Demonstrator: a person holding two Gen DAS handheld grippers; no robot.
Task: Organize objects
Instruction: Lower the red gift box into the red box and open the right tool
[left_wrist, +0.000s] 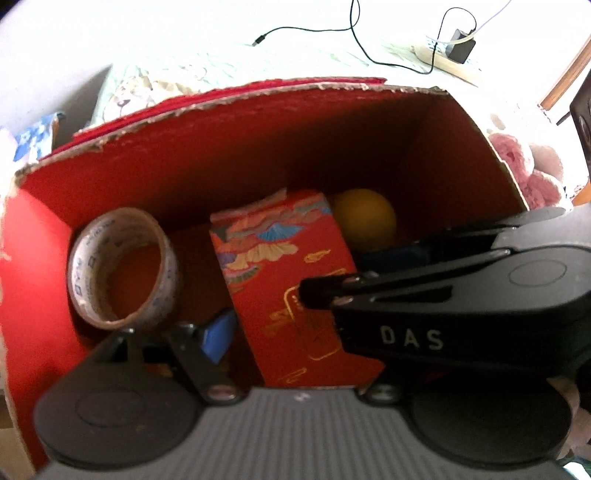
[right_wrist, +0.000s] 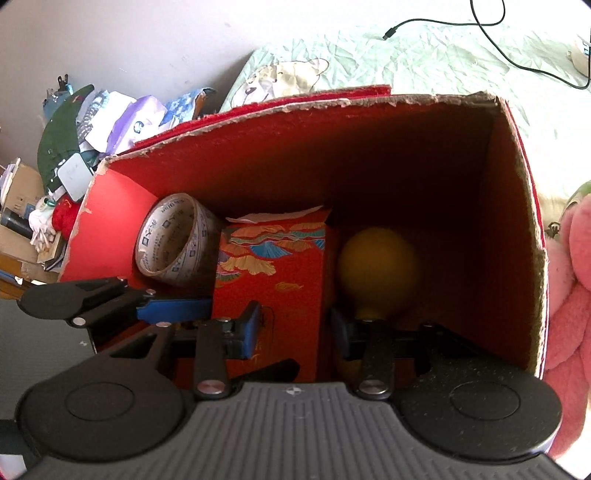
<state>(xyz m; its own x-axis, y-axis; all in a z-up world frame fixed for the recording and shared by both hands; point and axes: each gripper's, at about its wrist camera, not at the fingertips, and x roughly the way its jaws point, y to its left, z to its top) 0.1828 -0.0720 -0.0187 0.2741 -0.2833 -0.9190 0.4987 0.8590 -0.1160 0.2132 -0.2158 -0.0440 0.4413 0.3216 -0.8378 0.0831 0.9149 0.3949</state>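
Note:
A red cardboard box (left_wrist: 221, 155) (right_wrist: 517, 206) stands open on a bed. Inside lie a roll of printed tape (left_wrist: 122, 266) (right_wrist: 173, 240) at the left, a red patterned carton (left_wrist: 291, 280) (right_wrist: 273, 273) in the middle and a yellow ball (left_wrist: 365, 218) (right_wrist: 380, 273) at the right. My right gripper (right_wrist: 295, 332) reaches into the box, its blue-padded fingers (right_wrist: 251, 332) on either side of the carton's near end. My left gripper (left_wrist: 280, 325) is also inside the box, its left finger (left_wrist: 218, 332) beside the carton; its right finger is hidden behind the other tool (left_wrist: 424, 306).
The box sits on a pale green bedsheet (right_wrist: 406, 51) with a black cable (right_wrist: 517, 62). A pink plush toy (right_wrist: 569, 295) lies to the box's right. A cluttered pile of bags and papers (right_wrist: 81, 140) stands to the left. A power strip with adapter (left_wrist: 458, 48) lies far right.

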